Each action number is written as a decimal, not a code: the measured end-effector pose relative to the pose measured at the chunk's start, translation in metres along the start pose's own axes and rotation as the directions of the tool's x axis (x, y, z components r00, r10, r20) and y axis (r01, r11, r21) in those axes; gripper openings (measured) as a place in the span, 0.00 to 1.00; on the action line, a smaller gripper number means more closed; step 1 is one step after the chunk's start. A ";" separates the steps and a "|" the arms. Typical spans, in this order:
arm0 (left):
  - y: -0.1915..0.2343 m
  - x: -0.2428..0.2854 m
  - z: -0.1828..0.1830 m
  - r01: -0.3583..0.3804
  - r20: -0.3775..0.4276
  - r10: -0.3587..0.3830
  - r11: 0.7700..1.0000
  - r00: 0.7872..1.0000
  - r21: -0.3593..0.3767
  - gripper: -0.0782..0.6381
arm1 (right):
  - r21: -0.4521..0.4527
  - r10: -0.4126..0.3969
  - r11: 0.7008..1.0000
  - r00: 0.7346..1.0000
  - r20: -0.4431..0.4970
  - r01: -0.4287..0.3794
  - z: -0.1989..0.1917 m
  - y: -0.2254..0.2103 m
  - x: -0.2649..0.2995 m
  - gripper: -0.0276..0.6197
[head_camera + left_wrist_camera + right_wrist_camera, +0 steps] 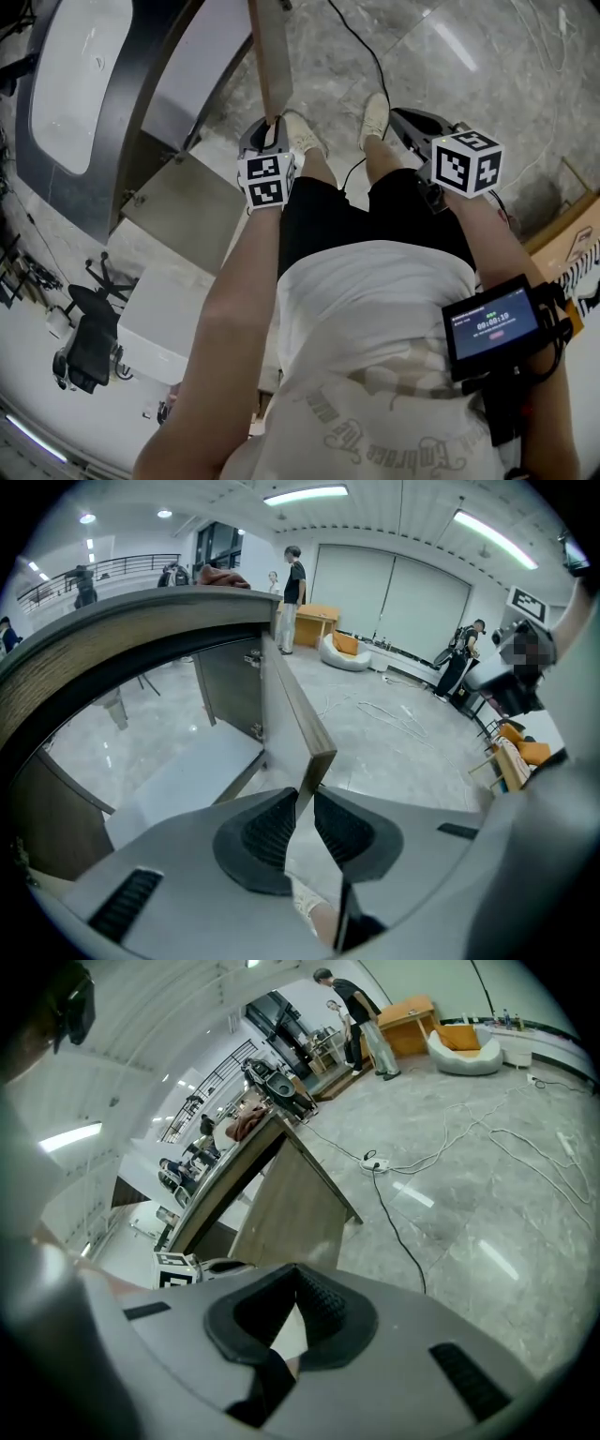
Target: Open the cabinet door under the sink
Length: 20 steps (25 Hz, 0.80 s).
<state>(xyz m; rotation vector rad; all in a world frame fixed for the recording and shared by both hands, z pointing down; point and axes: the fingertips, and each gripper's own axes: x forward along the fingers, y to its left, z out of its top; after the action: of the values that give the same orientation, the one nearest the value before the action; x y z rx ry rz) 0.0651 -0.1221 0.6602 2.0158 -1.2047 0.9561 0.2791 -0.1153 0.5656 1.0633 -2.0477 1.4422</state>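
Under the sink [58, 131], the wood-grain cabinet door [298, 719] stands open, edge pinched by left hand-held gripper [307, 795], right hand-held gripper [298, 1286] clenched.

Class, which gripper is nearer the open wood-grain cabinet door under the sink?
Left. The left gripper clamps the edge of the wood-grain cabinet door; the right gripper, shut and empty, is apart to its right.

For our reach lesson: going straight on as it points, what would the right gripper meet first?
Probably the flat face of the brown wooden cabinet door, ahead of its shut jaws; depth is unclear.
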 end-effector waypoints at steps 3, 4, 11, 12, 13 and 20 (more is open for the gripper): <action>-0.048 0.017 0.010 0.038 -0.026 -0.037 0.999 0.999 0.027 0.20 | 0.001 -0.001 1.000 1.000 0.006 0.001 0.008 -0.031 -0.025 0.06; -0.067 0.024 0.015 0.044 -0.031 -0.043 0.999 0.999 0.031 0.20 | -0.003 0.001 1.000 1.000 0.009 -0.001 0.012 -0.045 -0.036 0.06; -0.108 0.043 0.030 0.036 -0.040 -0.037 0.999 0.999 -0.010 0.20 | 0.007 0.011 1.000 0.999 0.039 -0.012 0.028 -0.075 -0.056 0.06; -0.110 0.044 0.031 0.042 -0.040 -0.043 0.999 0.998 -0.022 0.20 | 0.010 0.009 1.000 0.999 0.040 -0.009 0.028 -0.075 -0.056 0.06; -0.112 0.046 0.032 0.047 -0.038 -0.048 0.998 0.998 -0.044 0.20 | 0.016 0.004 1.000 0.999 0.041 -0.005 0.027 -0.076 -0.057 0.06; -0.111 0.050 0.037 0.028 -0.025 -0.033 0.987 0.999 -0.161 0.21 | 0.040 -0.018 0.999 0.999 0.049 0.016 0.021 -0.087 -0.064 0.06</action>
<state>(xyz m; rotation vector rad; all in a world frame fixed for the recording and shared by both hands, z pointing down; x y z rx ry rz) 0.1923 -0.1289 0.6659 1.8835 -1.1936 0.8417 0.3883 -0.1278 0.5652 1.1403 -2.0469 1.4675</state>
